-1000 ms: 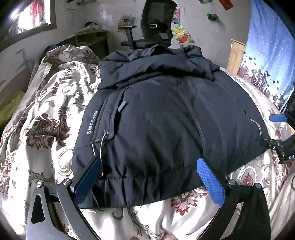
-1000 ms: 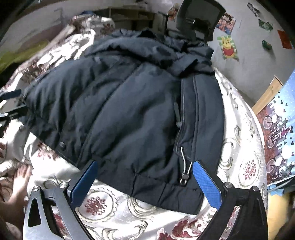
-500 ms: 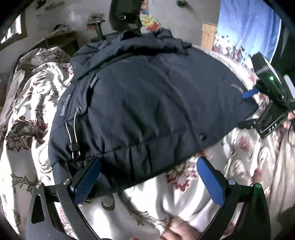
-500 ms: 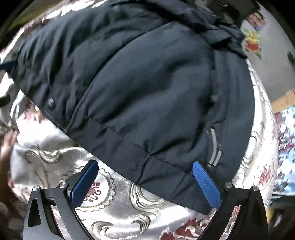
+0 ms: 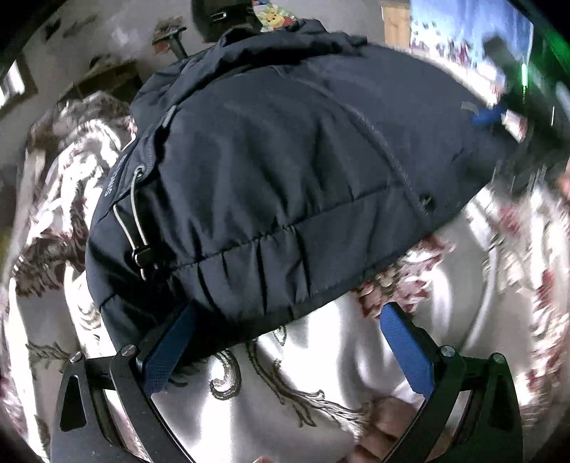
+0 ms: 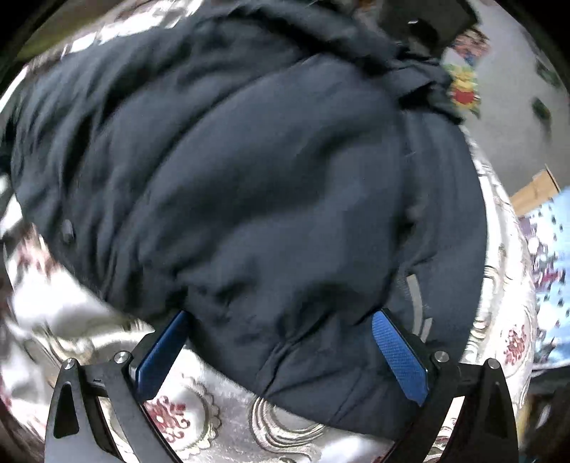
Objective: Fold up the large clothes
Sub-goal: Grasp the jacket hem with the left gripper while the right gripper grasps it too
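A dark navy padded jacket (image 5: 285, 171) lies spread on a bed, with its hem toward me and hood far. It also fills the right wrist view (image 6: 256, 171). My left gripper (image 5: 288, 342) is open at the hem's left corner, beside the drawcord toggle (image 5: 142, 254); its left finger (image 5: 171, 349) touches the hem. My right gripper (image 6: 281, 342) is open, with the jacket's hem between its blue pads. The other gripper shows blurred at the jacket's right edge in the left wrist view (image 5: 488, 117).
The bed has a white and maroon floral cover (image 5: 320, 374) (image 6: 199, 420). A black office chair (image 5: 221, 17) and a wall with a Pooh sticker (image 6: 463, 89) stand beyond the jacket. A blue curtain (image 5: 463, 39) hangs at the far right.
Both grippers have moved forward and down to the jacket's hem, and stayed open. The jacket now fills more of both views.
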{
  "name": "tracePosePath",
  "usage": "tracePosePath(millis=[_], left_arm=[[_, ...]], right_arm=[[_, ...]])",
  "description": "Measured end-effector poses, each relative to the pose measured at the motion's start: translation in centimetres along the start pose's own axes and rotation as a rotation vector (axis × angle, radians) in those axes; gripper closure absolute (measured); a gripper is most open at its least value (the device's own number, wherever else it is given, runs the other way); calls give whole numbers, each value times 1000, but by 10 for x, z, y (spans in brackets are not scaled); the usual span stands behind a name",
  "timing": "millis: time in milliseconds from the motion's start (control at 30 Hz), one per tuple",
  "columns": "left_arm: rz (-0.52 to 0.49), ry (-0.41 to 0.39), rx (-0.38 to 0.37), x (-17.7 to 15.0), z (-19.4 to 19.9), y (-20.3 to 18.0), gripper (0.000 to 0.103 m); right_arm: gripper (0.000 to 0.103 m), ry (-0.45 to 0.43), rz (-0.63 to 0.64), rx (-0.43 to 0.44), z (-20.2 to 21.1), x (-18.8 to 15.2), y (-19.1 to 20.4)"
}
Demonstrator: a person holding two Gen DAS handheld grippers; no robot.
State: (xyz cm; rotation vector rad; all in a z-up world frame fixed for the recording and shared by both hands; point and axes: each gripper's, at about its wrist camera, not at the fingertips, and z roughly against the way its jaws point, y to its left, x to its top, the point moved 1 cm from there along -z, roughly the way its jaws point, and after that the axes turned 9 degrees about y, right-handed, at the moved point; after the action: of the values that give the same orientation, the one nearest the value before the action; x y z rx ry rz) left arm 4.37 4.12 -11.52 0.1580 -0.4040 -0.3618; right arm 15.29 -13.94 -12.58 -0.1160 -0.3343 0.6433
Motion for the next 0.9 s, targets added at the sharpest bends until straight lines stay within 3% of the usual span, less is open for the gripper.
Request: tracePosePath(millis=[100, 200, 267, 500, 733, 900], left_arm=[[-38, 18, 76, 0, -9, -8, 2], [-36, 23, 94, 0, -13, -9, 2], [-30, 29, 94, 2, -15, -7, 2], [-35, 25, 160, 4, -21, -11, 3], [-23, 11, 259, 8, -20, -6, 45], [-17, -9, 234, 10, -17, 5, 51]], right_arm=[[0, -1, -69, 56, 5, 3, -16], [0, 39, -78, 100, 0, 2, -24], [0, 77, -6, 104, -2, -1, -25], [0, 208, 287, -1, -14, -25, -7], [0, 161, 301, -67, -28, -29, 11], [0, 40, 277, -164, -14, -18, 8]])
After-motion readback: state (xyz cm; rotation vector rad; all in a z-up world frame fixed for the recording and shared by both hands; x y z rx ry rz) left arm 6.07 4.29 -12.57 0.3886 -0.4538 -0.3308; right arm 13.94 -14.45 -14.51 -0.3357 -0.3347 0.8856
